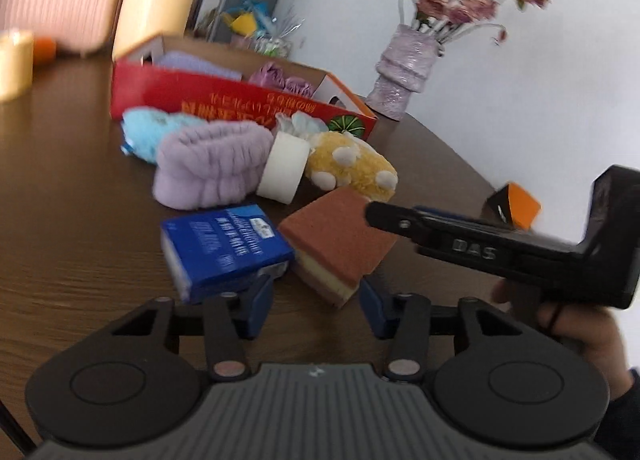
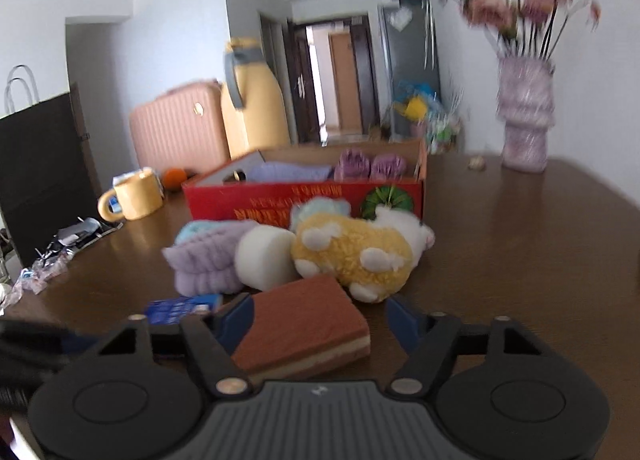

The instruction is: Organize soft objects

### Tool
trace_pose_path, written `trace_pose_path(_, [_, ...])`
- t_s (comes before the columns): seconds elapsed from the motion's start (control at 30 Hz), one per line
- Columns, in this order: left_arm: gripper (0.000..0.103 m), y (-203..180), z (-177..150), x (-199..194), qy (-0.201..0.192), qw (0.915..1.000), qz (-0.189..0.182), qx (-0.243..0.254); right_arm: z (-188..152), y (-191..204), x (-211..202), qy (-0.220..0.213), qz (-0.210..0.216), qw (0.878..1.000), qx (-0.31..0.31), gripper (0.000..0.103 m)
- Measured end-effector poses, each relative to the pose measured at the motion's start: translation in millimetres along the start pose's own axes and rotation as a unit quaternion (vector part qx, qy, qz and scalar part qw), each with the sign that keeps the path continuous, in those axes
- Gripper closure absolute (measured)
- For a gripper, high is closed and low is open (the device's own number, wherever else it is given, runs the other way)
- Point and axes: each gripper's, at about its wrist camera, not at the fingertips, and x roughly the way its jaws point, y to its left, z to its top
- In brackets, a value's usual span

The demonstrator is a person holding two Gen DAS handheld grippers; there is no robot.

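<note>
On the table, a sponge block lies between the fingers of the right gripper. Just left of it sits a small packet, directly ahead of the left gripper. Beyond the sponge block lie a headband, a foam roll and a plush toy, side by side from left to right. Behind them stands an open box, with a vase farther right.

Dark wooden table bears red box, sponge, plush.
</note>
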Motion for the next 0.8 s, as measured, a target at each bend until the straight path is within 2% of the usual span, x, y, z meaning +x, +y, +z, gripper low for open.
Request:
trace_pose_path(0.1, [0.055, 6, 5, 15, -0.002, 0.999, -0.011, -0.043, 6, -17, 34, 0.033, 0.02, 0.999, 0.029, 0.051])
trace_pose_path(0.13, [0.056, 8, 5, 17, -0.003, 0.9986, -0.016, -0.051, 7, -22, 42, 0.039, 0.03, 0.998, 0.041, 0.057])
trace_pose_path(0.23, [0.064, 13, 5, 22, 0.013, 0.9971, -0.037, -0.065, 4, -31, 51, 0.046, 0.052, 0.995, 0.075, 0.066])
trace_pose_path(0.27, [0.064, 14, 4, 20, 0.013, 0.9968, -0.042, -0.067, 1, -32, 50, 0.048, 0.062, 0.994, 0.082, 0.066])
trace_pose_path(0.4, [0.066, 13, -4, 3, 0.026, 0.9972, -0.051, -0.047, -14, -28, 24, 0.051, 0.069, 0.992, 0.095, 0.071])
trace_pose_path(0.6, [0.066, 23, -27, -46, 0.055, 0.9968, -0.055, -0.017, -51, -10, -39, 0.066, 0.105, 0.984, 0.125, 0.073])
trace_pose_path(0.8, [0.066, 31, -37, -77, 0.035, 0.9989, -0.031, -0.009, -63, 25, -65, 0.063, 0.135, 0.981, 0.124, 0.072])
